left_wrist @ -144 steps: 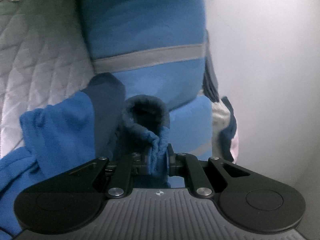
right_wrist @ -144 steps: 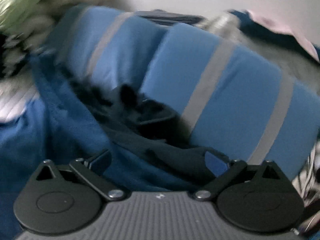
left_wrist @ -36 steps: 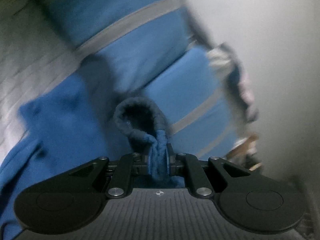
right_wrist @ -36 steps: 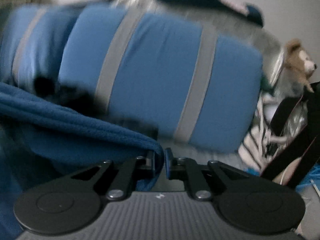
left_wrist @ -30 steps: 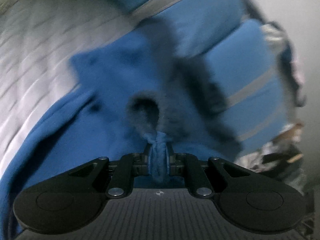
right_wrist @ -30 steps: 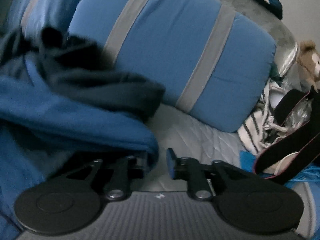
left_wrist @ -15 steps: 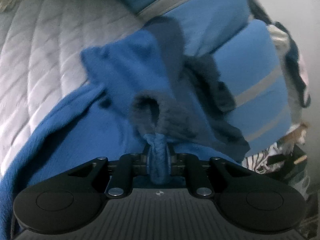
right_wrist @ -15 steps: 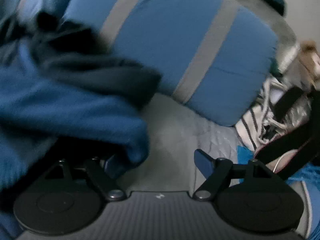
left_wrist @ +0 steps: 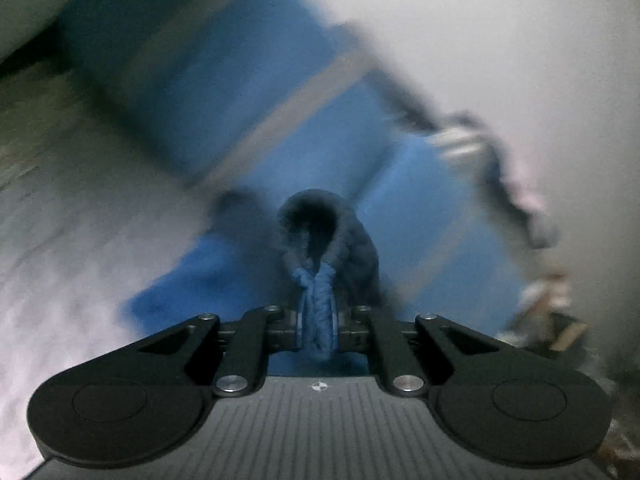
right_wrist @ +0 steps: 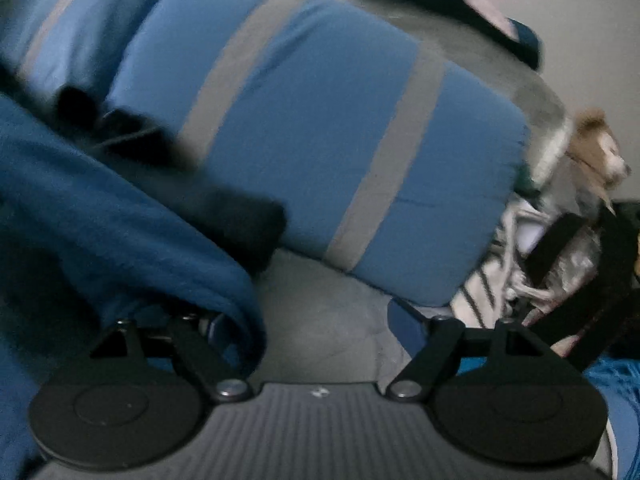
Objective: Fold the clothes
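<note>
Left hand-held gripper [left_wrist: 316, 330] clamps our blue fleece [left_wrist: 316, 312] by a bunched edge above the bed [right_wrist: 320, 320], right hand-held gripper [right_wrist: 308, 328] has just opened beside it, so we should regrip the hem squarely.

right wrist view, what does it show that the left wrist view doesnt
Only the right wrist view shows the open right gripper, whose jaws have just been opening, nothing between them, and a stuffed toy and a black strap at the right edge. Only the left wrist view shows the left gripper shut on a bunched blue fleece cuff. Both show the blue fleece garment and the blue pillow with grey stripes.
</note>
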Demonstrator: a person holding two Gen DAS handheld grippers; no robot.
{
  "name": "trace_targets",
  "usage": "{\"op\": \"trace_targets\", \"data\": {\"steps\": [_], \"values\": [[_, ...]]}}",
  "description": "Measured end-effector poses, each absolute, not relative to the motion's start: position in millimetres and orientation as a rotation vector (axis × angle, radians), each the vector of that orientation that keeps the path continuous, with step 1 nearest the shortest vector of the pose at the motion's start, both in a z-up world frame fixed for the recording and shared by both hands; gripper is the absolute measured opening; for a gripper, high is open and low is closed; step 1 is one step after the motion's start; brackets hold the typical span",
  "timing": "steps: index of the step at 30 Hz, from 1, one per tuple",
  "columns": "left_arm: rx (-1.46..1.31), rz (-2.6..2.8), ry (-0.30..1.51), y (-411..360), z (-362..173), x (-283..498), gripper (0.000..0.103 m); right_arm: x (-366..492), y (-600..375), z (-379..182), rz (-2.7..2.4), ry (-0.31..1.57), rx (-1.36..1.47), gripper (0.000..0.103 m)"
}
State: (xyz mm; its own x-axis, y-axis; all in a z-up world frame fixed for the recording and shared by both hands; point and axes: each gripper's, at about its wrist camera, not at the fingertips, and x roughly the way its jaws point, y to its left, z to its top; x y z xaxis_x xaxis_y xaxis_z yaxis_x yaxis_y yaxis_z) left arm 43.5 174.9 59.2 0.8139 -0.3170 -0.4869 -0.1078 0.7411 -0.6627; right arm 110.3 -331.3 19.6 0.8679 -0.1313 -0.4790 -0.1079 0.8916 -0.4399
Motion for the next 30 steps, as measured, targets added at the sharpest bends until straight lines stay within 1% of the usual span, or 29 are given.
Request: {"op": "trace_targets", "data": {"steps": [2, 5, 9, 15, 20, 22, 27, 28, 29, 30], "values": [[-0.766, -0.042, 0.745, 182.6, 30.9, 45.7, 0.012, 106.2, -320.0, 13.7, 0.015, 0.535, -0.546, 0.087], [-0.800, -0.016, 0.830, 187.2, 3.2, 44.3, 0.013, 105.2, -311.6, 10.5, 0.015, 0.538, -0.598, 0.087], [-0.763, -0.025, 0.832, 184.3, 2.8, 42.7, 0.014, 112.6, -314.4, 13.2, -0.037, 0.552, -0.547, 0.096], [-0.771, -0.088, 0.822, 180.0, 12.4, 38.0, 0.013, 117.8, -335.4, 17.2, -0.065, 0.568, -0.416, 0.096], [-0.762, -0.101, 0.900, 171.4, 2.2, 42.4, 0.013, 127.1, -374.3, 18.9, -0.067, 0.655, -0.140, 0.099], [-0.762, -0.068, 0.929, 170.6, -7.1, 43.5, 0.014, 128.1, -375.7, 14.3, -0.063, 0.682, -0.135, 0.099], [-0.712, -0.037, 0.928, 168.4, -9.5, 40.0, 0.018, 122.7, -357.5, 6.8, -0.075, 0.714, -0.302, 0.102], [-0.702, -0.030, 0.927, 167.4, -8.7, 39.9, 0.024, 121.3, -355.5, 5.8, -0.077, 0.716, -0.326, 0.103], [-0.686, -0.012, 0.932, 166.7, -7.7, 40.0, 0.034, 121.0, -356.2, 5.2, -0.081, 0.726, -0.333, 0.103], [-0.677, -0.001, 0.937, 166.8, -6.4, 40.3, 0.037, 121.0, -358.4, 5.5, -0.086, 0.746, -0.319, 0.103]]}}
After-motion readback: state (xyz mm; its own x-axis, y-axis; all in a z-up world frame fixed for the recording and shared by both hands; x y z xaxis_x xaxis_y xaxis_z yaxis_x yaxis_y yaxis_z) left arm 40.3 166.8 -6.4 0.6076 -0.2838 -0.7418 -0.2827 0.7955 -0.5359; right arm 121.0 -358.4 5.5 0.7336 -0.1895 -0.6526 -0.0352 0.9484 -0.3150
